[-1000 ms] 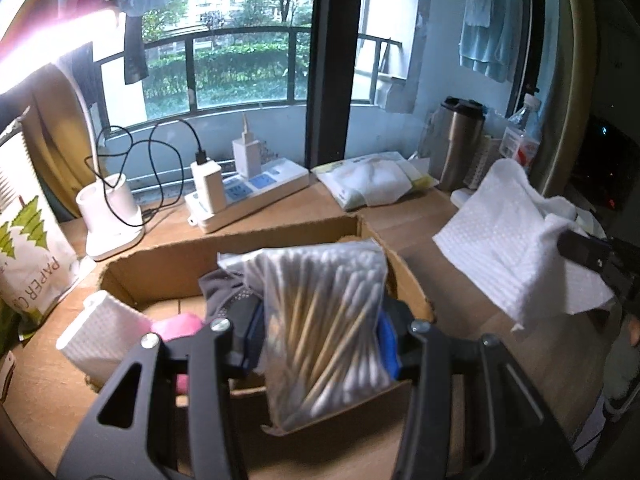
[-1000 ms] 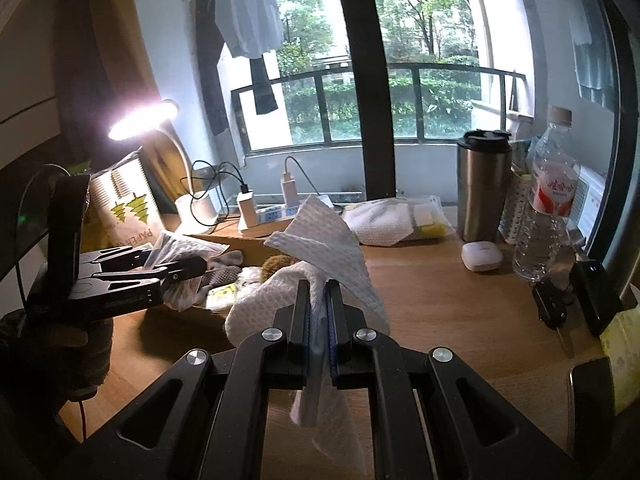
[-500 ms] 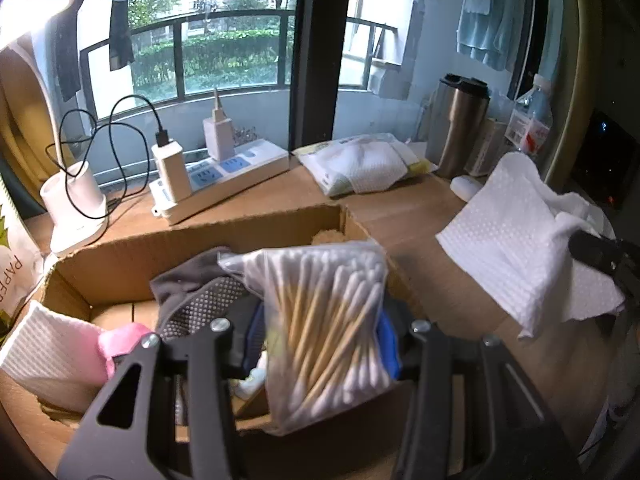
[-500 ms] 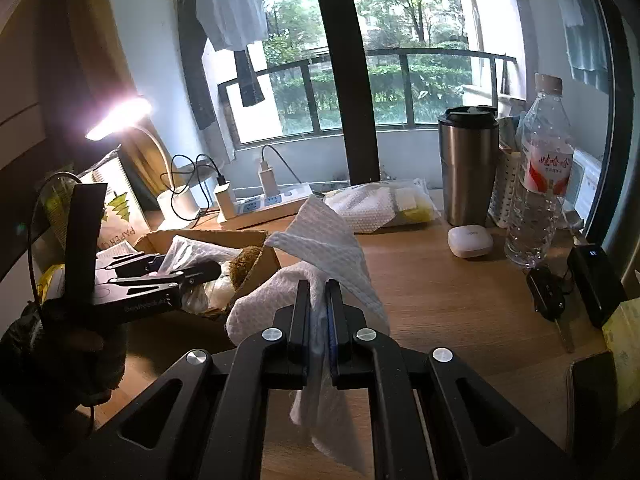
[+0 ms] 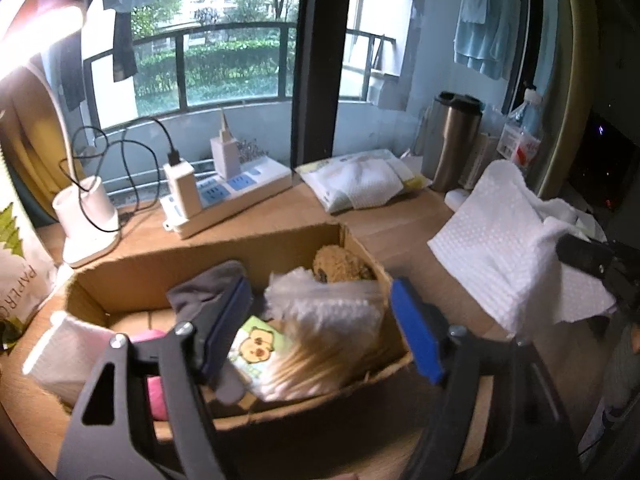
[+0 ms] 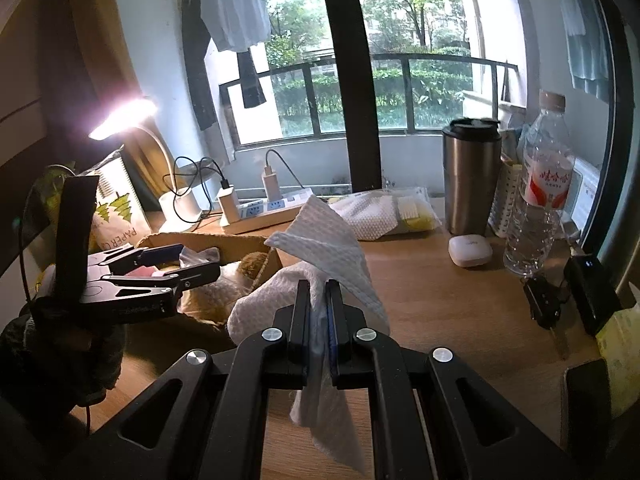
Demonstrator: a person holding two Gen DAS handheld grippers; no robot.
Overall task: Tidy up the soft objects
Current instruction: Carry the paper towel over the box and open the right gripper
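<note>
An open cardboard box (image 5: pixel 360 248) stands on the wooden desk. Inside lie a bag of cotton swabs (image 5: pixel 320 336), a grey sock (image 5: pixel 208 288), a brown plush (image 5: pixel 336 264), a pink item (image 5: pixel 154 384), a white folded cloth (image 5: pixel 68 348) and a small green packet (image 5: pixel 256 348). My left gripper (image 5: pixel 320 332) is open over the box, and the swab bag lies blurred between its fingers. My right gripper (image 6: pixel 319 304) is shut on a white textured cloth (image 6: pixel 332 248), held above the desk to the right of the box (image 6: pixel 240 246).
A power strip with chargers (image 5: pixel 228 196), a white lamp base (image 5: pixel 86 220) and a paper bag (image 5: pixel 20 264) stand behind and left of the box. A packet of white cloths (image 6: pixel 384 216), steel tumbler (image 6: pixel 470 176), water bottle (image 6: pixel 540 196), white earbud case (image 6: pixel 470 250) and keys (image 6: pixel 544 300) sit to the right.
My left gripper has opened and let go of the cotton swab bag, which dropped into the box. The right gripper still holds the white cloth and has shifted little.
</note>
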